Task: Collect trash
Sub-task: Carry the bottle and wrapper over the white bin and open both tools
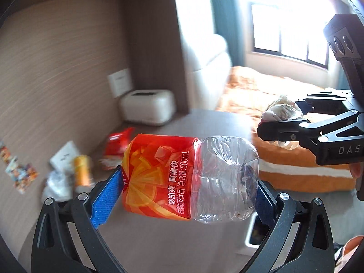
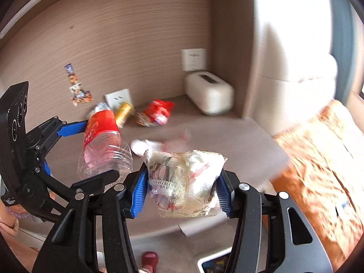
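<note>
Both wrist cameras look down over the bedside table [image 1: 159, 134] from close above, facing its wall corner. Both views share the white box [image 1: 148, 107] in that corner, and each shows the other gripper.

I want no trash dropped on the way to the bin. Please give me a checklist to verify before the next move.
1. Left claw shut on plastic bottle: ok.
2. Right claw shut on crumpled wrapper bag: ok.
3. Bottle and bag apart from each other: ok.
4. Bin location: cannot tell.
5. All trash collected: not ok; yellow can and red snack packet lie on the table.
</note>
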The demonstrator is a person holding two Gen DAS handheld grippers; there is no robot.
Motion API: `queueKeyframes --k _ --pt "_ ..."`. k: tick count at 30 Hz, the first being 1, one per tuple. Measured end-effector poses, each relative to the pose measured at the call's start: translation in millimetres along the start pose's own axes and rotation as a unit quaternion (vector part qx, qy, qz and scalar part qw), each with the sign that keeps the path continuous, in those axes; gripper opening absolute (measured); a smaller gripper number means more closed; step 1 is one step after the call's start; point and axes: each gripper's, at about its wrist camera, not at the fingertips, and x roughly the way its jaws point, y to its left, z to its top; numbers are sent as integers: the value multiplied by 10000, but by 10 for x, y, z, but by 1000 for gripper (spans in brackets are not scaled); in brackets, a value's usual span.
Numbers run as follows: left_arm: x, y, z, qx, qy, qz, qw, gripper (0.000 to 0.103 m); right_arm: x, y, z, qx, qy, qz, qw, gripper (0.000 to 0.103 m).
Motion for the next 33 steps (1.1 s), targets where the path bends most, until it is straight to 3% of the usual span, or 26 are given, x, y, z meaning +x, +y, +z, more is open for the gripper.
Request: queueKeyframes --k 7,15,23,33 --pt "166 -966 -23 418 154 -812 9957 97 -497 -612 -680 770 192 -521 9955 53" --pt "532 -1850 -277 911 523 -1520 9828 97 -723 -1150 -1421 1515 466 -1017 9821 53" --pt "1066 -2400 -731 1272 935 -1940 9682 97 -476 -1524 -2161 2132 741 -1262 9660 53" --pt "2170 -2996 -1883 1601 1533 -2352 9463 97 392 -1926 -3202 2773 1006 -1308 9465 54"
